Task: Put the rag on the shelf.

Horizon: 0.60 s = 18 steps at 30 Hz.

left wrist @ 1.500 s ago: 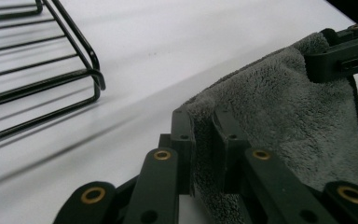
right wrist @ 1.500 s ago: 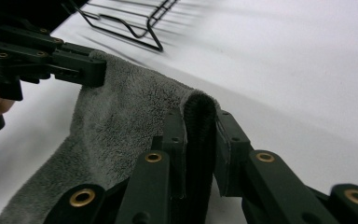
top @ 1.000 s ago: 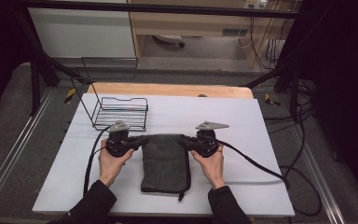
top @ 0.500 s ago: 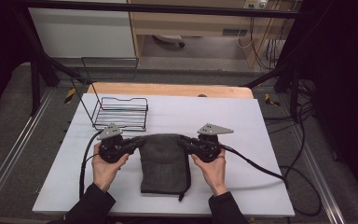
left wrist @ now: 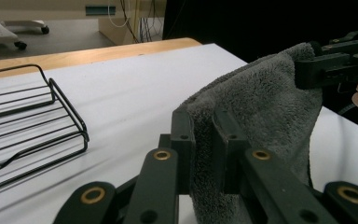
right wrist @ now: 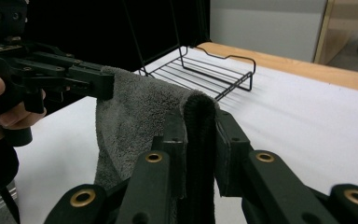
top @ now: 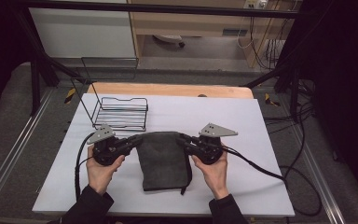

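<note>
Both grippers have risen and shifted toward the near edge since the earlier frames, and the far edge of the grey towel (top: 162, 158) now hangs lifted between them while its lower part lies on the white table (top: 261, 140). Left gripper (top: 131, 141): jaws pressed together on the towel's left top corner, with pile bunched between the pads in the left gripper view (left wrist: 204, 140). Right gripper (top: 182, 140): jaws pinching the right top corner, where the hemmed edge (right wrist: 199, 140) runs between the pads. The step in hand appears to be a lift of the far edge ahead of a fold or a transfer. To do it well, keep both pinches level with each other so the span between the tools stays taut and does not sag. Raise both tools at the same rate; an uneven lift would skew the cloth. Maintain clamping pressure throughout, as thick pile can creep out of the pads. The wire rack (top: 121, 113) stands beyond the left gripper, apart from the towel; route the cloth clear of its rim to avoid snagging.
</note>
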Available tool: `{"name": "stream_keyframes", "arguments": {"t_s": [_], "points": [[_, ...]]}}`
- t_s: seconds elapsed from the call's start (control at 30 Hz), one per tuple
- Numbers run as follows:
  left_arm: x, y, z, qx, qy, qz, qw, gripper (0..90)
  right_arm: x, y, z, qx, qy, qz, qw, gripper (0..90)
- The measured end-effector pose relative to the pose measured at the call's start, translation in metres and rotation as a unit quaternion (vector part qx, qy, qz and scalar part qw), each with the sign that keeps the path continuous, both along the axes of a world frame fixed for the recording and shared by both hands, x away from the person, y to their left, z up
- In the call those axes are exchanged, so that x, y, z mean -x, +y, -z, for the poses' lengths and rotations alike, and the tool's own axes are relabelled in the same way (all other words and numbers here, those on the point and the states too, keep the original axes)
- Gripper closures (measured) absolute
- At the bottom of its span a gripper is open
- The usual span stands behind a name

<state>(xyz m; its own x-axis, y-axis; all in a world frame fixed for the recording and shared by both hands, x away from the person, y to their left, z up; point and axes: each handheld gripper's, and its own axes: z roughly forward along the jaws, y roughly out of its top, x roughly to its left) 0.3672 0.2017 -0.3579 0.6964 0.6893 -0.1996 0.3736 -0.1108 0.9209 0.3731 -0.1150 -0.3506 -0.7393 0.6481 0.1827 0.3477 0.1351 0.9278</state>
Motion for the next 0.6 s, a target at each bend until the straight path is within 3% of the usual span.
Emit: {"name": "stream_keyframes", "arguments": {"t_s": [0.6], "points": [[0.013,0.015,-0.026,0.028,-0.048,-0.019,0.9983,80.4,0.005,0.013,-0.027,-0.011,-0.052,-0.004,0.9985,77.8]]}}
